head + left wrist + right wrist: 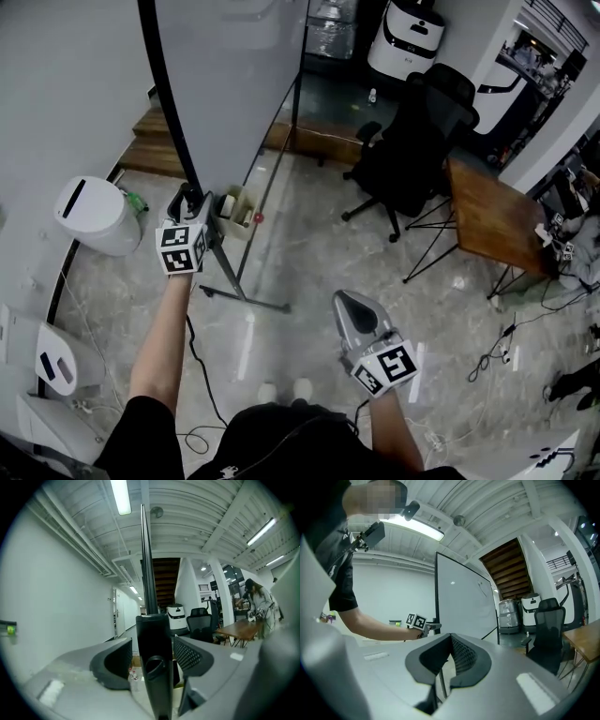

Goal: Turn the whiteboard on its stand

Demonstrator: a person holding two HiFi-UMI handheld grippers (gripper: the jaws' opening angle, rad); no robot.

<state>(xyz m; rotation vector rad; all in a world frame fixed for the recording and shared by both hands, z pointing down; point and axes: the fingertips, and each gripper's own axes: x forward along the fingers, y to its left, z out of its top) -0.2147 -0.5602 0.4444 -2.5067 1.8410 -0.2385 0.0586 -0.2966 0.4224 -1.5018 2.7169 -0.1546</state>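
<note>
Head view: your left hand-held gripper (188, 200) stands open astride the whiteboard (234, 75) frame (153, 658), the board upright at the floor's (309, 253) left edge. Your right hand-held gripper (354, 314) hangs closed and empty. Clamp the frame squarely before swinging.

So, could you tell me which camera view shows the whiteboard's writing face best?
The right gripper view: the whiteboard shows its white face and black frame broadly. The head view looks steeply down it, top cropped. The left gripper view sees it edge-on, its frame between the open jaws of the left claw.
</note>
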